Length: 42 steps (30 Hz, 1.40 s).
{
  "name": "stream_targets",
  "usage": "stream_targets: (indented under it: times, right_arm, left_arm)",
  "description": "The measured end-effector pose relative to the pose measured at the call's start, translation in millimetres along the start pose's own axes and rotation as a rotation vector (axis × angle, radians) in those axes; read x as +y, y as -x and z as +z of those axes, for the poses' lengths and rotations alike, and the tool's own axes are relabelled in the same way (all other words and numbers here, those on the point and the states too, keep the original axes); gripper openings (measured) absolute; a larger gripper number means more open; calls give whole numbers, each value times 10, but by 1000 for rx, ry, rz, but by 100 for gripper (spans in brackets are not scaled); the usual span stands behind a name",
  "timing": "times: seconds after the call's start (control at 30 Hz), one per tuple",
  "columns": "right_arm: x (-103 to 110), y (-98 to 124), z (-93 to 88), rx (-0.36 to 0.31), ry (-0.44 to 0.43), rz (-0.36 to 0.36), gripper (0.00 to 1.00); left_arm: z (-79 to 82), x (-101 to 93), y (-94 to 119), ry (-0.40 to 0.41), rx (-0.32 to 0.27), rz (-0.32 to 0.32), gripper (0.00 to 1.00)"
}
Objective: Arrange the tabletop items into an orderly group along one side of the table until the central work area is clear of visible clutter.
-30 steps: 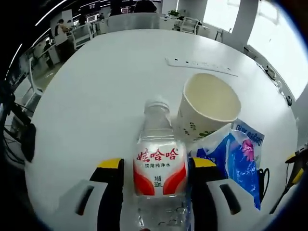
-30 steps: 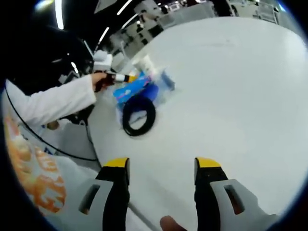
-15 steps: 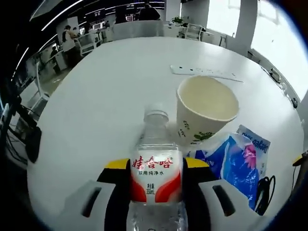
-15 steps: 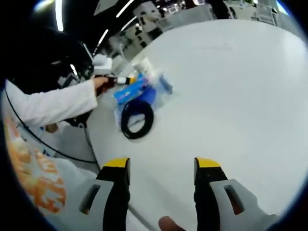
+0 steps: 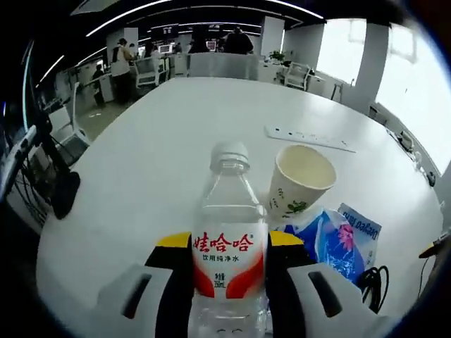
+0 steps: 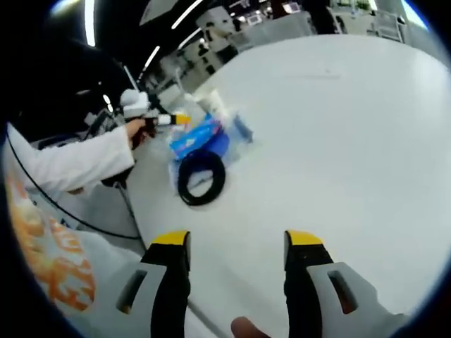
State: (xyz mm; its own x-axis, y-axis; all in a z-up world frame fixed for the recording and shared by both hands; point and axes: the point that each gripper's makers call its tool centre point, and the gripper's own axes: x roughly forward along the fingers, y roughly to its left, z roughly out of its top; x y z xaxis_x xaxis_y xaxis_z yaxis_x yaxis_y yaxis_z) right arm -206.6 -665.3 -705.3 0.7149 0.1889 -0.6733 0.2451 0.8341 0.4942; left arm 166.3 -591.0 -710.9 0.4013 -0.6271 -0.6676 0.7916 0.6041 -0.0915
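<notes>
In the left gripper view my left gripper (image 5: 230,248) is shut on a clear water bottle (image 5: 229,232) with a red and white label and a white cap, held upright above the white table (image 5: 162,148). Beside it on the right stand a white paper cup (image 5: 299,183) and a blue packet (image 5: 331,241). In the right gripper view my right gripper (image 6: 236,243) stands open over bare table (image 6: 338,141). Farther off lie a coiled black cable (image 6: 201,179), the blue packet (image 6: 197,136) and the cup (image 6: 213,105), with the left gripper (image 6: 158,120) held by a white-sleeved hand beside them.
A white power strip (image 5: 310,137) lies beyond the cup. A black cable coil (image 5: 373,278) sits at the table's right edge. Chairs and desks ring the far side of the table. The person's white sleeve (image 6: 70,158) and orange-printed clothing (image 6: 49,260) fill the left of the right gripper view.
My left gripper has lifted and drawn back with the bottle, so cup and packet look smaller and lower. The right gripper has barely moved.
</notes>
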Motion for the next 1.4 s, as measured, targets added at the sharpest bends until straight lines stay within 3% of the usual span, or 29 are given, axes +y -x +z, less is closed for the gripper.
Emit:
stream_targets:
  times: [0.17, 0.33, 0.6, 0.87, 1.4]
  right_arm:
    - [57, -5, -20, 1, 16, 8, 52]
    - [88, 1, -35, 1, 30, 12, 52]
    - [78, 24, -46, -1, 41, 6, 51]
    - [38, 42, -81, 3, 42, -3, 51]
    - [-56, 52, -108, 10, 13, -27, 51]
  left_arm:
    - [284, 41, 254, 46, -119, -3, 38]
    - [549, 47, 460, 24, -209, 3, 39]
    - [711, 24, 561, 10, -261, -9, 40]
    - [768, -58, 543, -17, -280, -34, 41]
    - [748, -27, 206, -21, -223, -49, 40]
